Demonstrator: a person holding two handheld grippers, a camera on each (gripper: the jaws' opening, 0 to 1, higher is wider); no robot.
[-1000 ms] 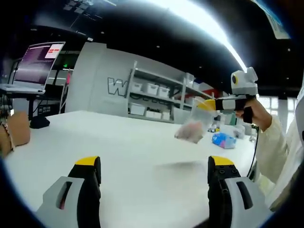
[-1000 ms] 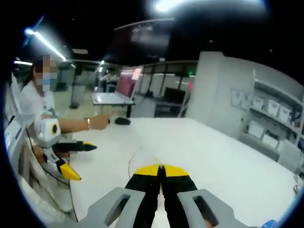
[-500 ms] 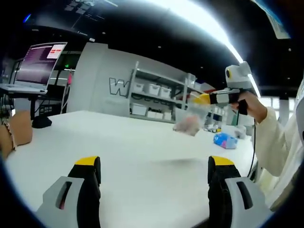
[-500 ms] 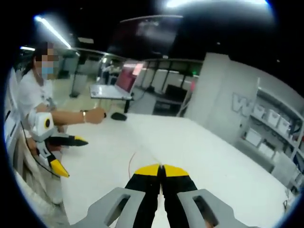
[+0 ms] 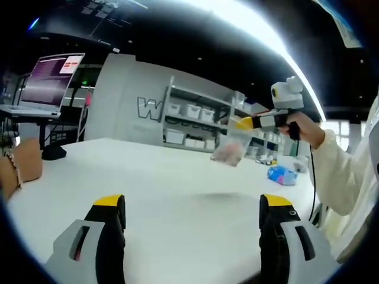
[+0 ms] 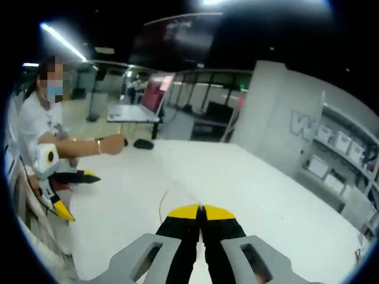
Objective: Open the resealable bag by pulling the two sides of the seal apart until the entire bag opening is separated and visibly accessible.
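Bag [image 5: 230, 149] first: I see it in the left gripper view, a clear, soft plastic pouch hanging in the air above the far right part of the table [image 5: 177, 189], its top edge pinched by my right gripper [image 5: 241, 123]. Something pale pink sits in its lower half; I cannot make out what it is, and the seal is too small and blurred to tell whether any of it has parted.

In the right gripper view the right gripper [image 6: 201, 208] has its yellow-tipped black jaws pressed together. A thin film seems to run up from between them, but it is almost invisible against the white top, apart from a faint red line [image 6: 161, 204].

My left gripper [image 5: 193, 201] has its jaws spread wide with nothing between them, held low over the near edge of the table. From the right gripper view I see it [image 6: 80, 196] off the table's left side, grey body with yellow points, in front of a person in white [image 6: 35, 124].

The table is smooth, matt white. Beyond its far edge stand a laptop [image 5: 44, 83], a grey wall with partly cut-off lettering, and metal shelves [image 5: 189, 118] holding pale bins. A blue packet [image 5: 280, 174] lies near the right edge.
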